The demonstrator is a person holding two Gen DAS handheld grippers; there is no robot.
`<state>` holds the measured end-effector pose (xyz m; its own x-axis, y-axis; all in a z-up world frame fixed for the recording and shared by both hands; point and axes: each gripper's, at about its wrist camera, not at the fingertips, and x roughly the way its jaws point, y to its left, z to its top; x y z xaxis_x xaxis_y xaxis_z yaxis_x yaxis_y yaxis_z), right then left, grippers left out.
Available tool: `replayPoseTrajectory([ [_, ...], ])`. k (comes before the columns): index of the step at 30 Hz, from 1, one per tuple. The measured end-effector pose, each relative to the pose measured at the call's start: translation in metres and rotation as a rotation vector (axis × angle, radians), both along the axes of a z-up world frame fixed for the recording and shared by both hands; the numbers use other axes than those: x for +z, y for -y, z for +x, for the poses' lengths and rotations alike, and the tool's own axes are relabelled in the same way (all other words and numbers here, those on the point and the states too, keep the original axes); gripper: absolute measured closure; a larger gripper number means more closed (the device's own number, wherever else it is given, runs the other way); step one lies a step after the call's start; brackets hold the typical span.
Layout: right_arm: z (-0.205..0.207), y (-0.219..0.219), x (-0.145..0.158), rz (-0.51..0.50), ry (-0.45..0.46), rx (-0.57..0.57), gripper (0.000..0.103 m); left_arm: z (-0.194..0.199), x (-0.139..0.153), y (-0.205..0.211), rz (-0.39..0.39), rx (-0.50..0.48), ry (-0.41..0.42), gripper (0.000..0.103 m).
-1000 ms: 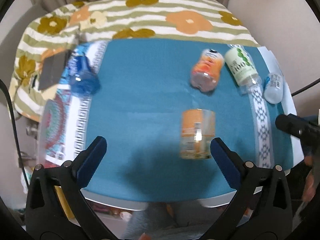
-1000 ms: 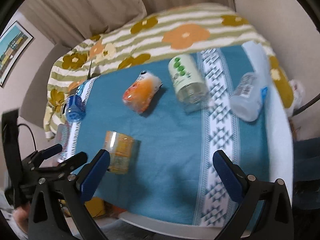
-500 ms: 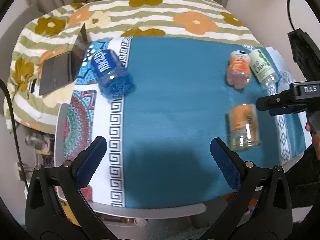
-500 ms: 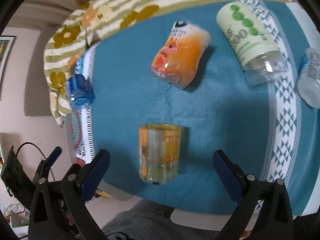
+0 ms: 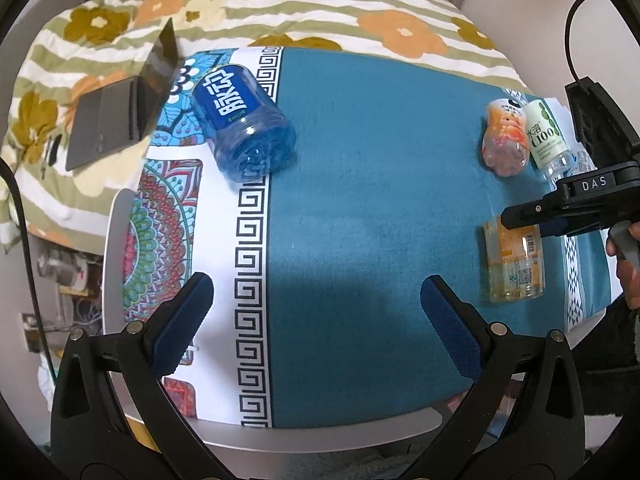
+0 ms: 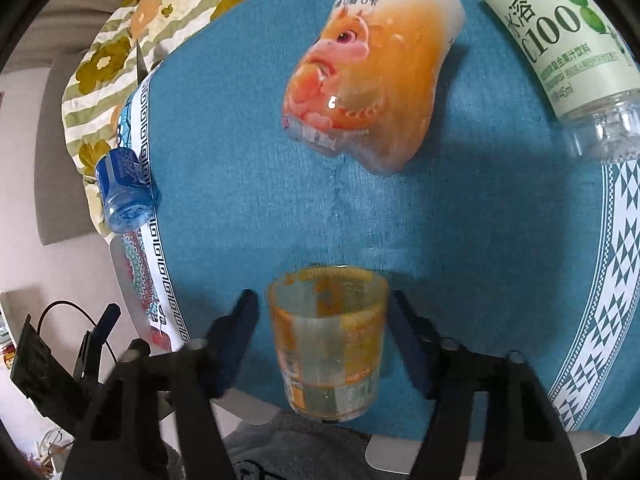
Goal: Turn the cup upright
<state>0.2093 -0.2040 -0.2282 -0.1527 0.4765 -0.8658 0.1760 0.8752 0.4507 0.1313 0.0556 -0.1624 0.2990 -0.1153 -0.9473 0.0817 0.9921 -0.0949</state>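
Note:
A clear plastic cup with an orange label [image 6: 328,340] lies on its side on the blue tablecloth [image 6: 240,160], near the table's front edge. It also shows in the left wrist view [image 5: 514,260] at the far right. My right gripper [image 6: 320,320] is open with its blue fingers on either side of the cup, a small gap on each side. In the left wrist view my right gripper [image 5: 560,212] hangs over the cup. My left gripper [image 5: 316,320] is open and empty above the cloth's front left part.
An orange cartoon bottle cup [image 6: 372,80] and a green C100 bottle cup [image 6: 560,40] lie beyond the cup. A blue bottle cup [image 5: 244,120] lies at the left. A laptop [image 5: 120,104] rests on the floral bedding [image 5: 320,4].
My right gripper has dropped down over the orange-labelled cup and narrowed its fingers around it. My left gripper's view has shifted left, with little change in the last half second.

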Motion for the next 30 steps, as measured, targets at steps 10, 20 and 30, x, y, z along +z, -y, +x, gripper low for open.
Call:
replayPoseTrajectory([
  [10, -0.008, 0.005, 0.023, 0.008, 0.097, -0.027, 0.052, 0.003, 0.010, -0.001, -0.011, -0.006, 0.020, 0.000],
  [20, -0.071, 0.013, 0.071, -0.149, 0.691, -0.360, 0.052, 0.002, 0.022, 0.001, -0.010, -0.008, 0.060, 0.000],
  [30, -0.093, -0.010, 0.053, -0.320, 0.928, -0.380, 0.052, -0.013, 0.013, 0.000, 0.061, -0.052, 0.080, 0.000],
])
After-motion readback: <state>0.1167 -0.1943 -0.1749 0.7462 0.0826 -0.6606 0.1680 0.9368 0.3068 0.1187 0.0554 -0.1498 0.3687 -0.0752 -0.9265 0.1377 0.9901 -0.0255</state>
